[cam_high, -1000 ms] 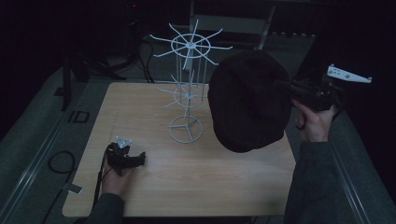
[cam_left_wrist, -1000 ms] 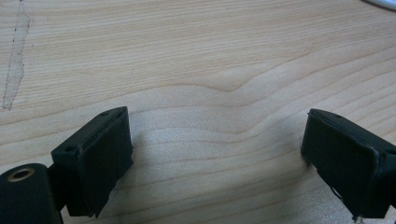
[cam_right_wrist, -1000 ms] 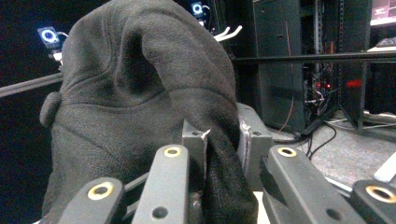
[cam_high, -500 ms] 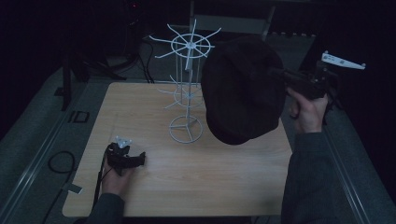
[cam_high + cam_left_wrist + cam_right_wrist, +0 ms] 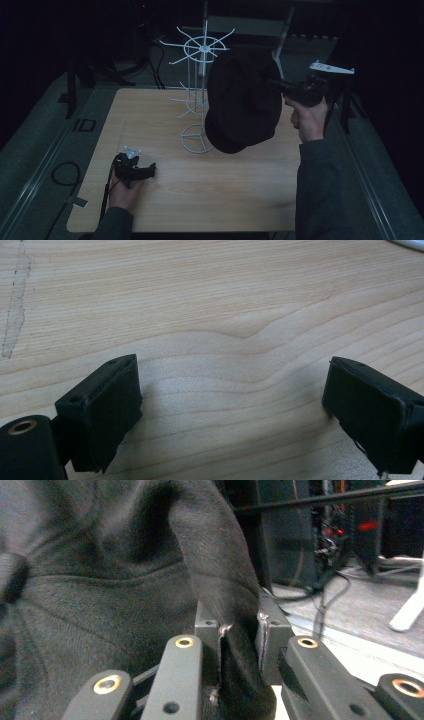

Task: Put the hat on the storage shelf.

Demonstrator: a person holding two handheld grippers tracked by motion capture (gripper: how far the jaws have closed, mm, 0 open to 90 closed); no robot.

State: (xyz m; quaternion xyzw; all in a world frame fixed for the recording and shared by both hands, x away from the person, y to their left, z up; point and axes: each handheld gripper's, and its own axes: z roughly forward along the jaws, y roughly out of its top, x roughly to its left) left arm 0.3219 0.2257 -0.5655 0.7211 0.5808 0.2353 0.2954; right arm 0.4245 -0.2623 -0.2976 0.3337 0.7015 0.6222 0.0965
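Observation:
A black cap [image 5: 242,100] hangs in the air over the table's right half, partly in front of a white wire hat rack [image 5: 200,75]. My right gripper [image 5: 280,86] is shut on the cap's edge, held up at the right by a hand. In the right gripper view the dark fabric [image 5: 125,580] is pinched between the jaws of that gripper [image 5: 240,630]. My left gripper [image 5: 145,171] rests low on the wooden table [image 5: 150,115] at the front left. Its black pads [image 5: 107,400] stand wide apart over bare wood, nothing between them.
The rack's round base [image 5: 197,139] stands on the table's middle, its spoked arms spreading at two levels. A cable loop [image 5: 65,175] lies left of the table. Dark equipment and stands [image 5: 300,540] sit behind the table.
My right gripper has carried the cap up and to the left, closer to the rack's top ring. The left gripper has stayed put.

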